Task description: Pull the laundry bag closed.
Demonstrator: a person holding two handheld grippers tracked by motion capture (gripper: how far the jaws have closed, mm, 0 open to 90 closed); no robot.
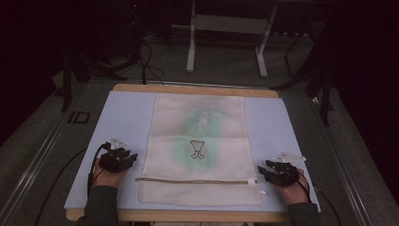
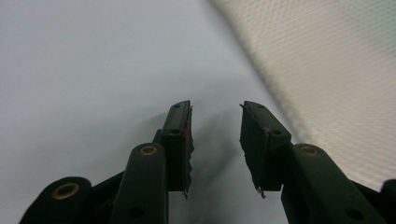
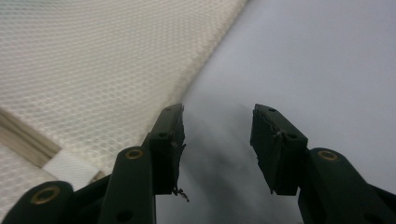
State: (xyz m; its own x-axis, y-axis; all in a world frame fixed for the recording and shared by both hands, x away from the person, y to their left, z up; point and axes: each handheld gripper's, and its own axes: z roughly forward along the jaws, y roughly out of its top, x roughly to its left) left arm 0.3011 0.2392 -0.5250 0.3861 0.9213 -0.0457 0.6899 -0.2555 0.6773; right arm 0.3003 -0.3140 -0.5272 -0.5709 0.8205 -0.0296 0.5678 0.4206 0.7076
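A mesh bag (image 1: 197,150) lies mid-mat (image 1: 122,117); the left gripper (image 1: 123,159) and right gripper (image 1: 272,171) rest beside its near corners, jaws apart and empty.

A cream mesh bag (image 1: 197,150) is laid flat on a pale blue mat (image 1: 122,117), zipper at its near end. The left gripper (image 1: 123,157) and right gripper (image 1: 273,170) are rested on the mat beside it, jaws apart.
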